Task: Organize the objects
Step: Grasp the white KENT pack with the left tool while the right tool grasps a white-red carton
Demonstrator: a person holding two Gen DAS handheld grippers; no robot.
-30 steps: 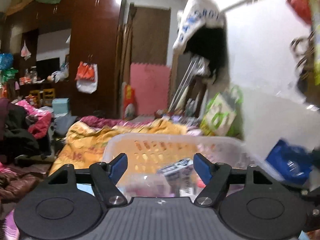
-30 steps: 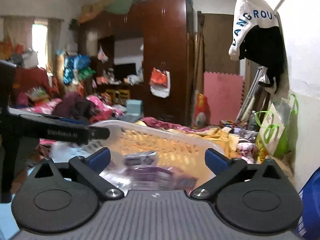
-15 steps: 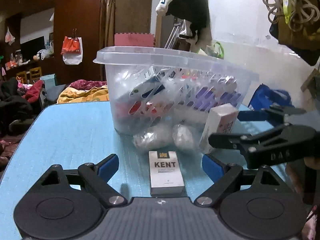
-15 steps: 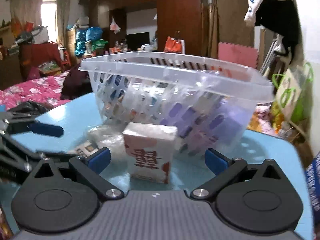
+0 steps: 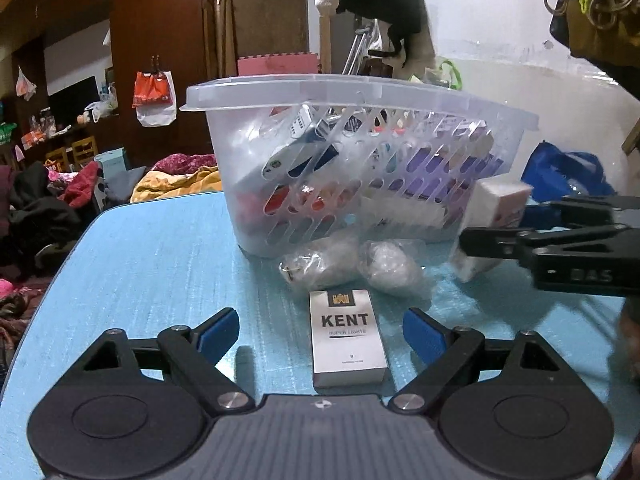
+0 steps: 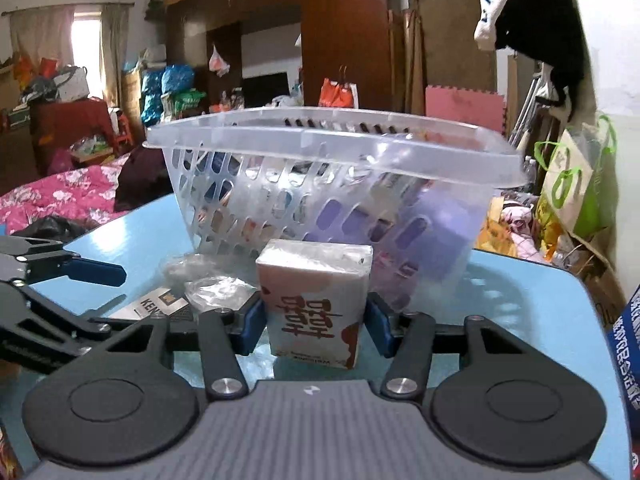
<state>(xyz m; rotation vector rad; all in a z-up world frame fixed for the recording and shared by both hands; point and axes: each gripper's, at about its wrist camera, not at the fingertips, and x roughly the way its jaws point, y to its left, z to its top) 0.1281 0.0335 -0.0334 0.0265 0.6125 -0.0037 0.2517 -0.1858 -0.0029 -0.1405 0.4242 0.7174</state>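
Observation:
A clear plastic basket holding several packets stands on the blue table; it also shows in the right wrist view. A white KENT cigarette pack lies flat between the fingers of my open left gripper. My right gripper is shut on a white and red tissue pack, which stands on the table in front of the basket; the pack also shows in the left wrist view. Two clear plastic bags lie between the KENT pack and the basket.
The blue table's rounded left edge drops off to a cluttered room with clothes and bedding. A blue bag sits beyond the table's right side. A white wall rises behind the basket.
Both grippers came down from above the basket to table level in front of it. The right gripper's fingers closed in on the tissue pack. The left gripper moved closer around the KENT pack.

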